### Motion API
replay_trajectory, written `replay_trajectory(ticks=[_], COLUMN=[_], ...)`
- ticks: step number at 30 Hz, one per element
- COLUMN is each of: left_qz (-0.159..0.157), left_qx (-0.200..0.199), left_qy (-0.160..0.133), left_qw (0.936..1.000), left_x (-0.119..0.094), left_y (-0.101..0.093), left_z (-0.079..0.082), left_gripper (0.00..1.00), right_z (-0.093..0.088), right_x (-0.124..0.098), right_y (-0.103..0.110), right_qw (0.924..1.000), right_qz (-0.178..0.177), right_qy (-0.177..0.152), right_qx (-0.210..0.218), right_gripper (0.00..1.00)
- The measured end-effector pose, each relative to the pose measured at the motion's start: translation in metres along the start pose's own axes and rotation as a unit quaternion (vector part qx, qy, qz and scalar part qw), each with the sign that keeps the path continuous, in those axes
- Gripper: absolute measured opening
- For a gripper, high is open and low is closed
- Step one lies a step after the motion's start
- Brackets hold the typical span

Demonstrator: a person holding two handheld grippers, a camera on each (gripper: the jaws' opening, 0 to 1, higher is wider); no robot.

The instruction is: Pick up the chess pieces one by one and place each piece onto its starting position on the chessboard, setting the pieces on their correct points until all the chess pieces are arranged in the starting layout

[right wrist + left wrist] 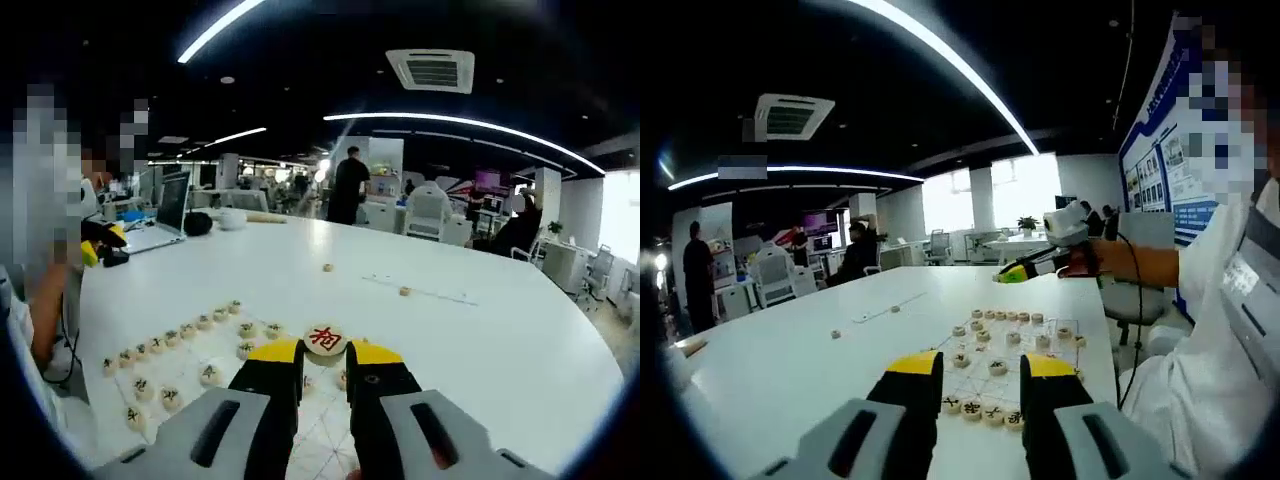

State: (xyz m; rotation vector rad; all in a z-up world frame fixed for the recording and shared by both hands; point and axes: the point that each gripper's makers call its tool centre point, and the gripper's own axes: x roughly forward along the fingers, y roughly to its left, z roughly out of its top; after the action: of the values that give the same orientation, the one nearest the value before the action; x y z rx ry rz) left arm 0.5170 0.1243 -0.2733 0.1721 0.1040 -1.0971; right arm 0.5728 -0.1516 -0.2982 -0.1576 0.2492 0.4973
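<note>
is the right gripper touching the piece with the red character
Touching. In the right gripper view the right gripper has its yellow tips closed against both sides of the red-character piece, with no gap showing, holding it above the chessboard.

Open-plan office, desks (395, 215), laptop (165, 215), ceiling vent (790, 117)

My white table (500, 340) runs wide before me. At its far side sit an open laptop (165, 215), a dark bowl (198, 223) and a white bowl (232, 218). Beyond, a person in black (350, 185) stands among desks. A plant (1027, 224) sits by the bright windows (1025, 188); an air vent (790, 116) hangs overhead.
</note>
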Motion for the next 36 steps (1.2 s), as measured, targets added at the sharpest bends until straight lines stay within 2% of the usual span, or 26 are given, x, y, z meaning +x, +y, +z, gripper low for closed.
replay_trajectory(ticks=[3, 5, 8, 14, 19, 26, 31, 33, 36], left_qz=[-0.001, -0.003, -0.006, -0.008, -0.008, 0.003, 0.003, 0.001, 0.002], left_qx=[0.001, 0.001, 0.002, 0.001, 0.003, -0.002, -0.003, -0.002, -0.003], left_qy=[-0.001, -0.001, -0.002, -0.001, 0.001, -0.007, -0.008, -0.008, -0.008], left_qw=[1.0000, 1.0000, 1.0000, 1.0000, 1.0000, 1.0000, 1.0000, 1.0000, 1.0000], left_x=[0.000, 0.000, 0.001, 0.003, 0.003, -0.005, -0.005, -0.004, -0.005], left_y=[0.000, -0.001, -0.003, -0.003, -0.005, 0.002, 0.003, 0.002, 0.002], left_z=[0.001, 0.001, 0.002, 0.001, 0.000, 0.001, 0.001, 0.001, 0.001], left_gripper=[0.32, 0.32, 0.32, 0.32, 0.32, 0.32, 0.32, 0.32, 0.32], right_z=[-0.016, -0.031, -0.060, -0.101, -0.113, -0.126, -0.128, -0.128, -0.121], right_x=[-0.018, -0.027, -0.042, -0.062, -0.058, -0.051, -0.051, -0.052, -0.055], right_y=[0.002, 0.003, -0.001, -0.014, -0.013, -0.010, -0.011, -0.011, -0.010], right_qw=[0.9999, 0.9997, 0.9983, 0.9938, 0.9917, 0.9897, 0.9894, 0.9889, 0.9903], right_qz=[-0.006, -0.011, -0.029, -0.058, -0.054, -0.049, -0.050, -0.050, -0.046], right_qy=[0.006, 0.022, 0.046, 0.083, 0.099, 0.123, 0.129, 0.134, 0.124], right_qx=[0.006, 0.007, 0.020, 0.045, 0.061, 0.055, 0.045, 0.041, 0.044], right_gripper=[0.19, 0.19, 0.19, 0.19, 0.19, 0.19, 0.19, 0.23, 0.42])
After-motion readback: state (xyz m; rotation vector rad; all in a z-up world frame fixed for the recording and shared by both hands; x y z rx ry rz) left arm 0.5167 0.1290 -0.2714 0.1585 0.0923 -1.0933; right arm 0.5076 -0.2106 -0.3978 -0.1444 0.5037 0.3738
